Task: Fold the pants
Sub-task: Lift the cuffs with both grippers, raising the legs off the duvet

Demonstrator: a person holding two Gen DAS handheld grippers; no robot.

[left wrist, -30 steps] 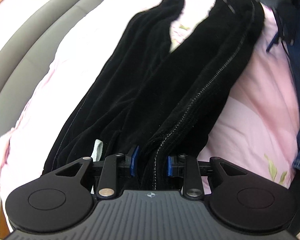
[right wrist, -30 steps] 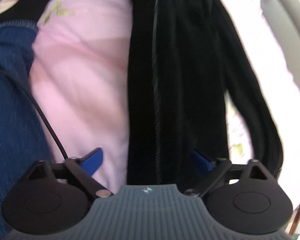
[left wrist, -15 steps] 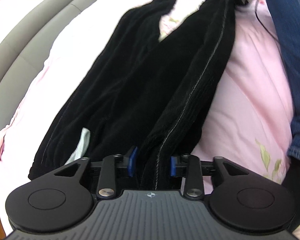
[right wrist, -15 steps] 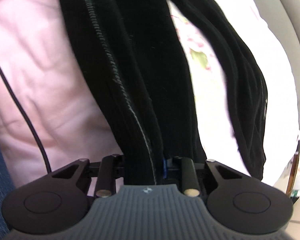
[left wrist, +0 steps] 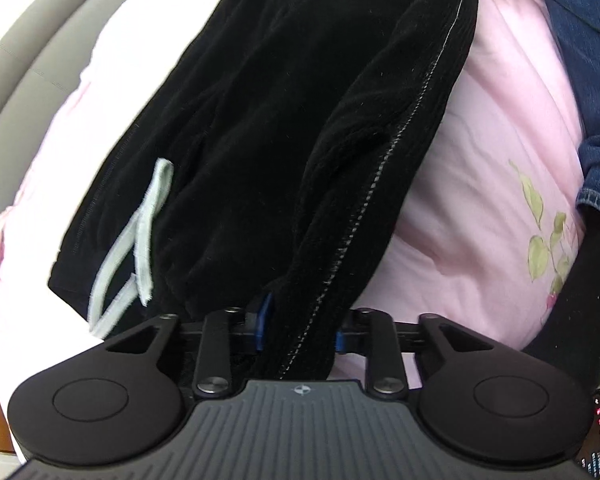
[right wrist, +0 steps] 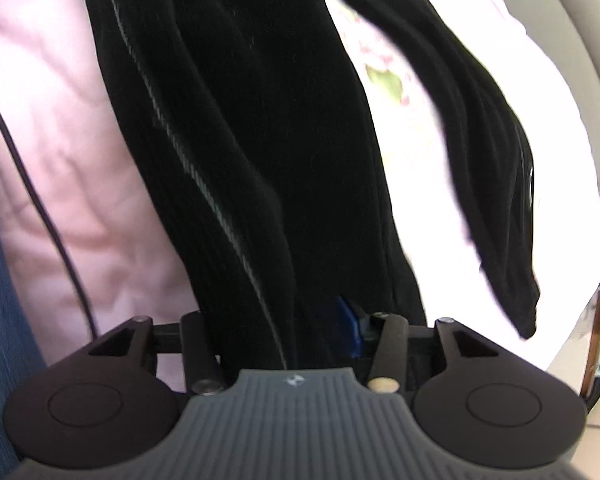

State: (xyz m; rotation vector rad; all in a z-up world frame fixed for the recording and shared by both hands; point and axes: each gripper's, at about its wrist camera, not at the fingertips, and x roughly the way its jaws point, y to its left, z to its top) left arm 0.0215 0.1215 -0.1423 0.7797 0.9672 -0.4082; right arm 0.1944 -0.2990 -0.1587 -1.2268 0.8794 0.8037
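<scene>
Pink bedding (left wrist: 480,160) with leaf prints covered the bed, with a grey headboard (left wrist: 32,60) behind it. Black pants (left wrist: 280,140) lay long across the quilt, running away from both cameras, one leg spread apart from the other. A pale drawstring (left wrist: 140,240) hung near the waist end. The left gripper (left wrist: 300,326) pinched a thick seam edge, and the right gripper (right wrist: 288,332) squeezed the cloth too. To fold well, I thought both should lift together, keep the edge tight, and lay one leg flat over the other.
</scene>
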